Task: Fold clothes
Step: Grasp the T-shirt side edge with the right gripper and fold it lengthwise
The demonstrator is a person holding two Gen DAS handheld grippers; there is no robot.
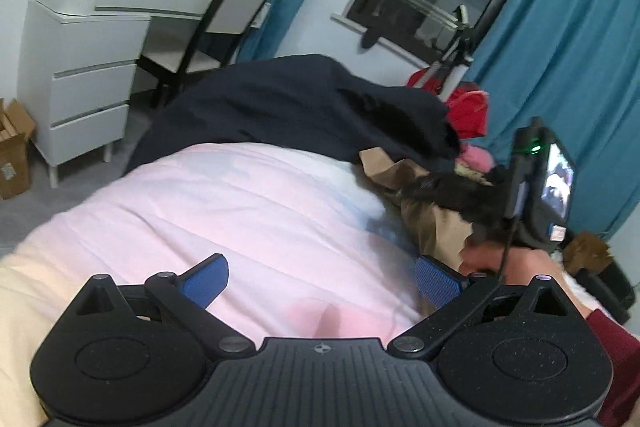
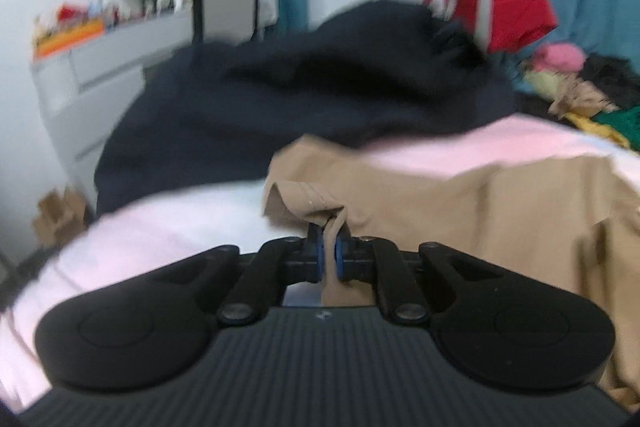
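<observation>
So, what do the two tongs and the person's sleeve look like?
Both the left tongs and right tongs have matte black bodies with a ribbed middle plate, round side discs, black link arms and blue textured pads. A small crosshair mark sits on each plate. The sleeve is dark red.

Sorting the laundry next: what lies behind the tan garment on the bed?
Behind the tan garment: pink bedding, then a dark navy garment. What the navy heap covers cannot be seen.
</observation>
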